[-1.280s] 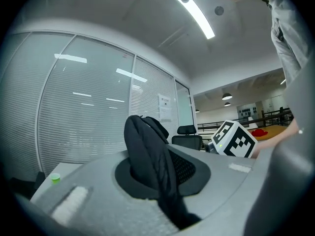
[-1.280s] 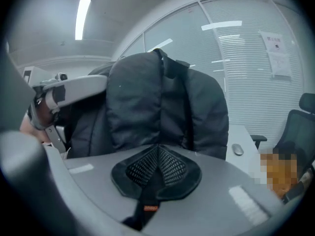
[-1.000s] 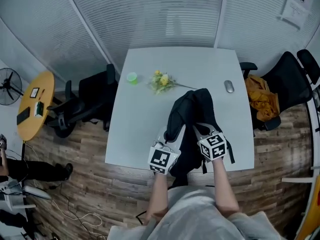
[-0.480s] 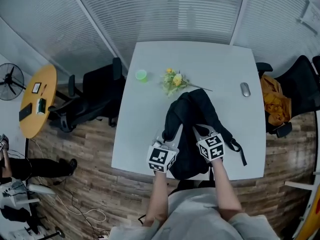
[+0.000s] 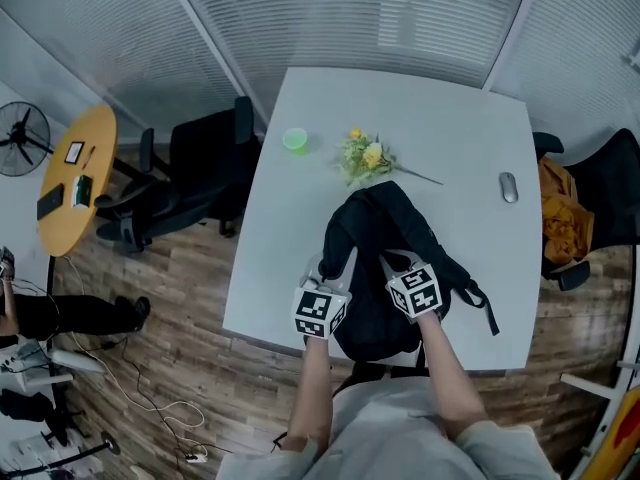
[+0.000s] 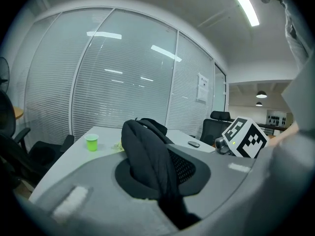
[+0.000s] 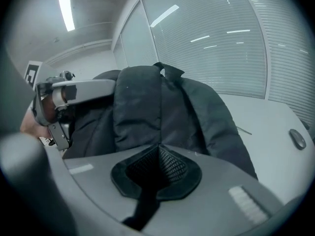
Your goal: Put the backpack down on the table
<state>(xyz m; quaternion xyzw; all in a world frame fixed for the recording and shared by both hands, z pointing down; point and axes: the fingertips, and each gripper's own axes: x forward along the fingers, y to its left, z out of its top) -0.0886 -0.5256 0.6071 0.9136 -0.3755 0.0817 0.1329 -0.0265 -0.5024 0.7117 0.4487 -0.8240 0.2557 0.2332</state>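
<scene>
We see the white table (image 5: 290, 238) with the black backpack (image 5: 385, 248) on its near half, bottom at the near edge. The left gripper (image 5: 333, 266) clamps one shoulder strap (image 6: 147, 166), and the right gripper (image 5: 397, 265) clamps the other. Beyond: flowers (image 5: 365, 155), green cup (image 5: 295, 139), mouse (image 5: 509, 187).

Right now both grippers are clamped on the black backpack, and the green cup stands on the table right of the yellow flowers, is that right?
Not quite: the head view shows the green cup on the table left of the yellow flowers, not right. The left gripper and the right gripper are indeed clamped on the black backpack.
</scene>
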